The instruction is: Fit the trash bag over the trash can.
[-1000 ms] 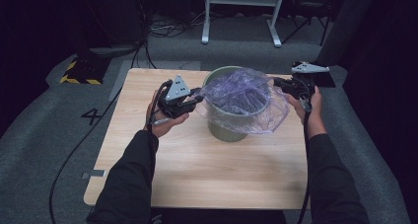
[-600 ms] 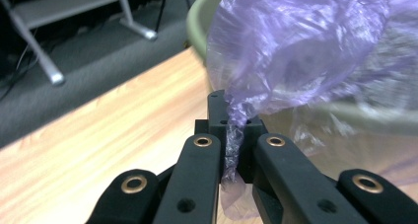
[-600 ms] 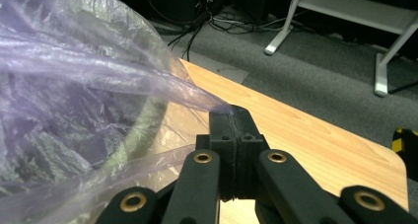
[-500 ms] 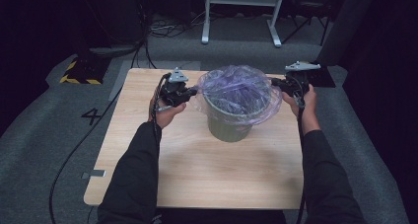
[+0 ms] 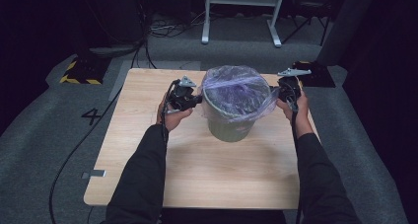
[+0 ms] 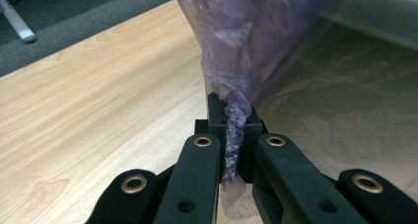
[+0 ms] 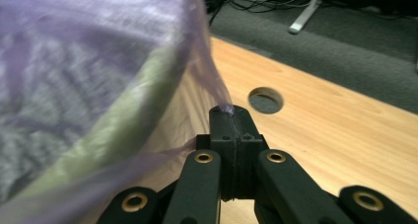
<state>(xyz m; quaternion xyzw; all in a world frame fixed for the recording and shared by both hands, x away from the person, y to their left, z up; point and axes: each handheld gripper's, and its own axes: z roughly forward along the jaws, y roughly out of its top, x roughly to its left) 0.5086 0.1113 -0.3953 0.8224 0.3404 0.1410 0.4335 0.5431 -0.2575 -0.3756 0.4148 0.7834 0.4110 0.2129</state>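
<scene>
The purple bag (image 5: 236,88) is stretched over the mouth of the green bin (image 5: 229,128), which stands a little behind the middle of the tabletop (image 5: 197,174). Its film drapes down past the bin's rim on both sides, so the job in hand looks like lining the bin and tugging the skirt down snug.

Left of the bin, the left gripper (image 5: 194,99) has its jaws clenched on a twisted pinch of the bag's edge; in the left gripper view the plastic (image 6: 231,135) is squeezed into a thin rope between the pads. Right of the bin, the right gripper (image 5: 277,92) has its jaws clamped on the opposite hem, the film (image 7: 224,108) pulled taut from the tips to the rim. Holding at two opposite points keeps the opening spread and the pull even, so the bin should not tip.

Around the bin there is bare wood in front and to the left. A round cable hole (image 7: 265,99) lies in the wood beyond the right gripper, and the right-hand edge is near that hand.
</scene>
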